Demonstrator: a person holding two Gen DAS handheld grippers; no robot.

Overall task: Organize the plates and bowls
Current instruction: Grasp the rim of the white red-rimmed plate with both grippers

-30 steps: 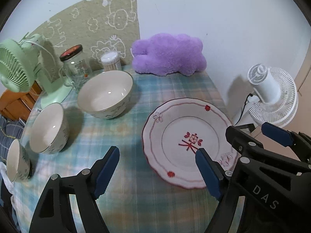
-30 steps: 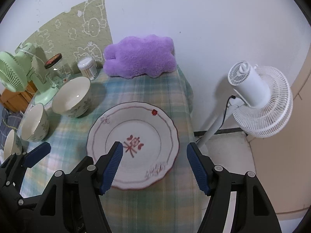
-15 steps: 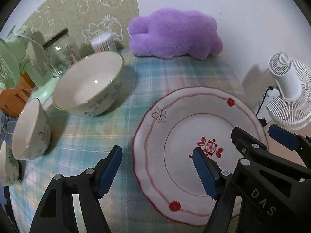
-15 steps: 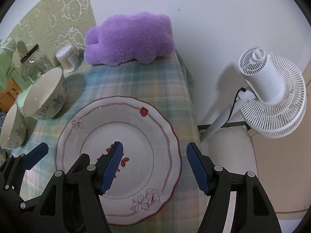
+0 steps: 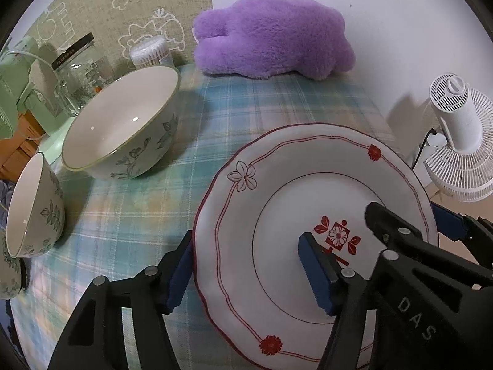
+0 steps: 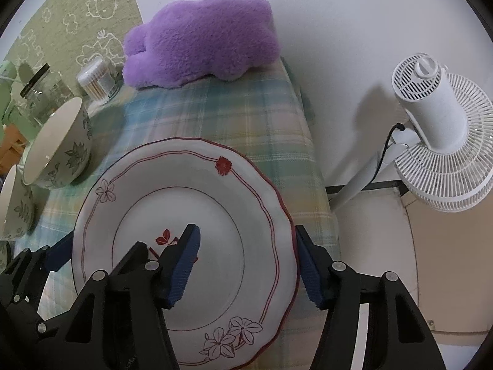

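Observation:
A white plate [image 5: 277,203] [image 6: 215,191] with red trim and flowers lies flat on the plaid tablecloth. My left gripper [image 5: 246,274] straddles its left rim, one finger outside the edge and one over the plate's well. My right gripper [image 6: 246,266] straddles the right rim the same way. Both pairs of jaws are closing with the rim between them, and the pads do not press on it. To the left stand a large floral bowl [image 5: 123,123] [image 6: 58,148], a medium bowl [image 5: 30,206] [image 6: 15,206] and part of a small bowl [image 5: 6,271].
A purple plush [image 5: 271,37] lies at the back of the table. A glass jar [image 5: 77,74], a cotton swab tub [image 5: 151,52] and a green fan [image 5: 12,92] stand back left. Past the table's right edge stands a white fan [image 6: 440,141] on the floor.
Both grippers have come down and forward onto the plate, which now fills more of each view. Their jaws have narrowed and now sit astride the plate's left and right rims.

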